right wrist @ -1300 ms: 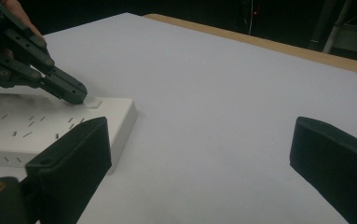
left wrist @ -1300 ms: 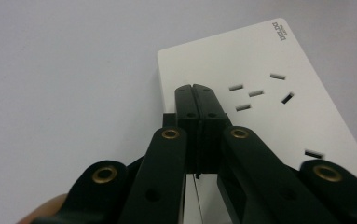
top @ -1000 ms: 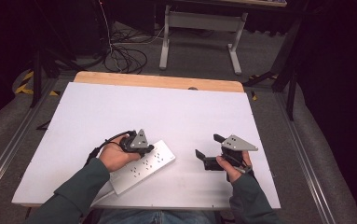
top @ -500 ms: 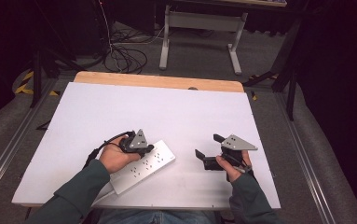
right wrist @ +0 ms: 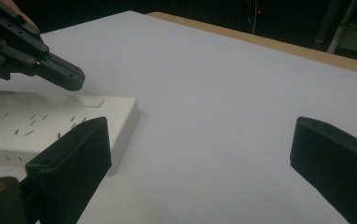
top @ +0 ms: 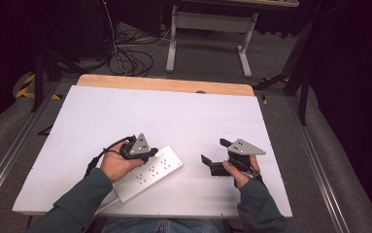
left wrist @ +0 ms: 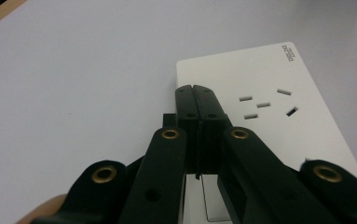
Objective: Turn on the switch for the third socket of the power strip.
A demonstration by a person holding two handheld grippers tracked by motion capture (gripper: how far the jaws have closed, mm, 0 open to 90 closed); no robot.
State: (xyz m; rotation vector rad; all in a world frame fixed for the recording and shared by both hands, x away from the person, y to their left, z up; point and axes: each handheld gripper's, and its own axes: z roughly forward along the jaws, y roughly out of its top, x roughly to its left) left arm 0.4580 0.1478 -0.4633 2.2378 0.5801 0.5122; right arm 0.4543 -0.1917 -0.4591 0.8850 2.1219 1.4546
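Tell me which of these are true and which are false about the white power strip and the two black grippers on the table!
1. The flat white plastic power strip lies on the white table. True.
2. The left gripper has its black jaws wide apart. False: they are pressed together, with the tips over the near-left edge of the strip.
3. The right gripper is squeezing the power strip. False: its jaws stand open over bare table, beside the strip.
4. The strip has small slots for plugs on its top face. True.
5. A wooden edge runs along the far side of the table. True.
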